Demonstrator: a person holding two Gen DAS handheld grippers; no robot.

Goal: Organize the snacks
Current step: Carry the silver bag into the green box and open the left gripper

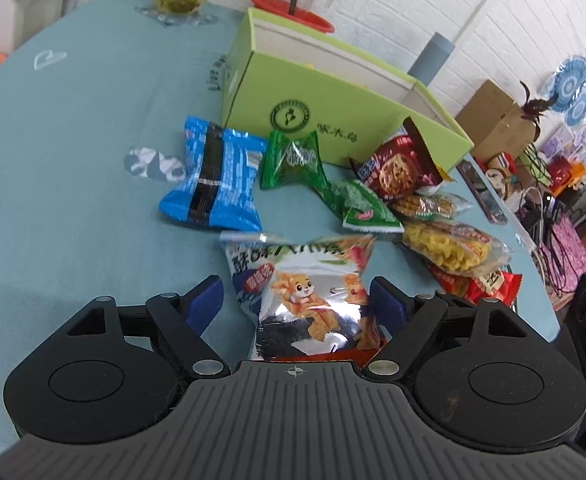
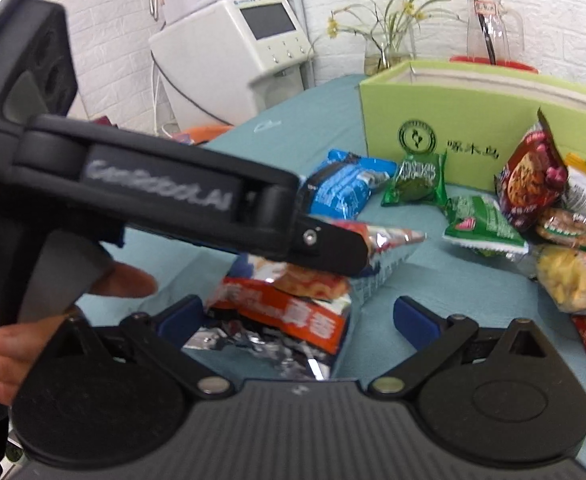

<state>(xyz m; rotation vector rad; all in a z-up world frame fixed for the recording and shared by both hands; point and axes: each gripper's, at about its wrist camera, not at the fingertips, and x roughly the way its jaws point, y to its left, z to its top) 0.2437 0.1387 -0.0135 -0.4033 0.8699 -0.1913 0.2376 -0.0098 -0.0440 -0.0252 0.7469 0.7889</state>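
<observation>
Left claw (image 1: 295, 300) is spread, pads clear of the silver snack bag (image 1: 305, 288) lying between them on the teal-clothed desk (image 1: 73, 200). Right claw (image 2: 293, 320) is spread too, with an orange-labelled bag (image 2: 285, 320) between its pads, not pinched. Further off, loose snack packets (image 1: 373, 184) are scattered before the green box (image 1: 333, 108); behind it a white brick wall (image 1: 393, 8) is seen.

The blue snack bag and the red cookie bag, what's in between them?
Two green snack packets lie between the blue bag and the red cookie bag on the teal tablecloth, best seen in the left wrist view.
</observation>
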